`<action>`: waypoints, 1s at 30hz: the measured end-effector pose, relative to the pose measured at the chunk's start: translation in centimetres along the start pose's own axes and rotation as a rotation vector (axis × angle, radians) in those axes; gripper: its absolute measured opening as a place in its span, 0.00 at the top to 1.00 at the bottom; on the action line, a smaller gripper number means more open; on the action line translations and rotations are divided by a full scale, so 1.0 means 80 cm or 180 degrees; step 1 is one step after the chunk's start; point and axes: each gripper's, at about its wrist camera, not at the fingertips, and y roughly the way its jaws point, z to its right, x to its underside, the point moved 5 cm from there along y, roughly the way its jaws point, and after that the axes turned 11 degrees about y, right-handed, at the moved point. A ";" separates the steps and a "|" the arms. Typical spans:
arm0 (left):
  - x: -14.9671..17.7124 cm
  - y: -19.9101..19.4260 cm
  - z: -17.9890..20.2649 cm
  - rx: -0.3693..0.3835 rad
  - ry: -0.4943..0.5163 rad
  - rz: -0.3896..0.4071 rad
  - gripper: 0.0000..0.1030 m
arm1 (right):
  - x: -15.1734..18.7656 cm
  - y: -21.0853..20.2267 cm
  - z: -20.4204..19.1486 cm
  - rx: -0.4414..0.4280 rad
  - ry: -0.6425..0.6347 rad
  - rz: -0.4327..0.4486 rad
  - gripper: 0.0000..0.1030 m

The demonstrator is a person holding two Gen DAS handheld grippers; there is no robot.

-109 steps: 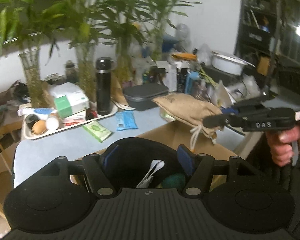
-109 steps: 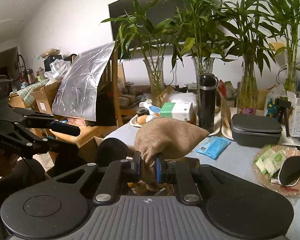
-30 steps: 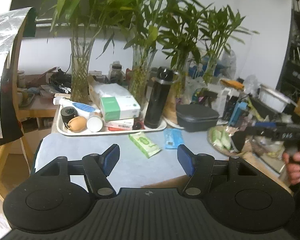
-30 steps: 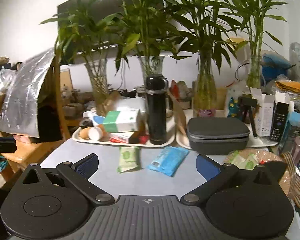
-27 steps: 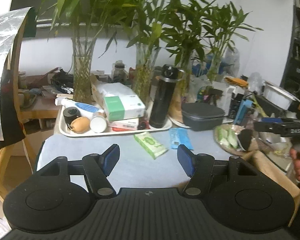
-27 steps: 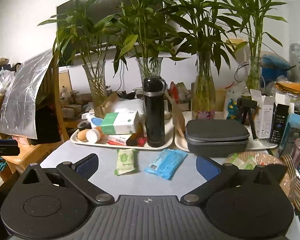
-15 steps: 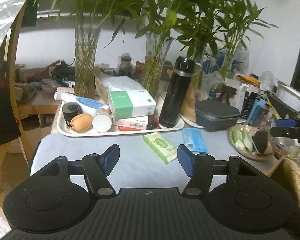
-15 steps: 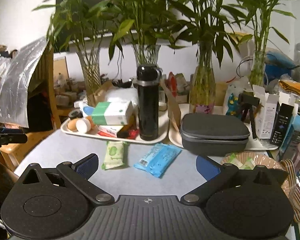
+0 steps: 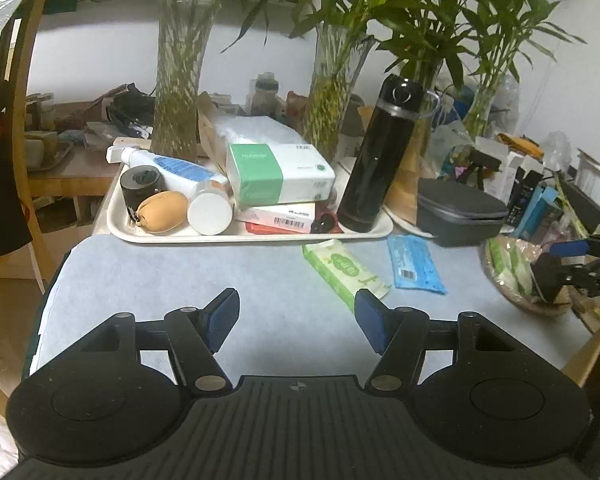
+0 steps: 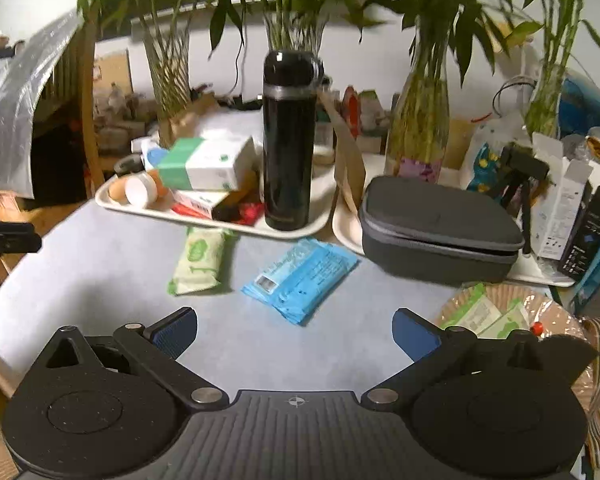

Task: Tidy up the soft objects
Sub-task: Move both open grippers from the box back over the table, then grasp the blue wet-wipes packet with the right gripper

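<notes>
With both grippers empty over the pale blue table, I judge I am between pickups, lining up on the next soft thing. My left gripper has its jaws parted to a middling gap with nothing between the blue pads; my right gripper stands wider, also bare.

2 soft packs lie flat on the table, just in front of the white tray: a green wipes pack and a blue tissue pack, side by side and not touching. From the left wrist view, the green wipes pack sits just beyond my right-hand pad, its near end close to the fingertip. From the right wrist view, the blue pack lies almost centred ahead of the jaws.

A black flask stands upright on the tray behind them, and a wicker basket with small sachets sits near my right gripper.

Next, I think each gripper should drop lower and straddle its pack across the short side, closing gently, since the wrappers will likely crumple and slide on the smooth surface.
</notes>
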 end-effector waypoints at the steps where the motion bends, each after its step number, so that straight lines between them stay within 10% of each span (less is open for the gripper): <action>1: 0.000 0.001 -0.001 0.0001 -0.0010 -0.0007 0.39 | -0.001 0.008 0.001 0.0007 -0.0002 -0.0017 0.00; 30: 0.003 0.024 0.004 -0.0143 0.0208 -0.0267 0.39 | -0.013 0.196 -0.003 0.0181 0.0394 -0.0216 0.00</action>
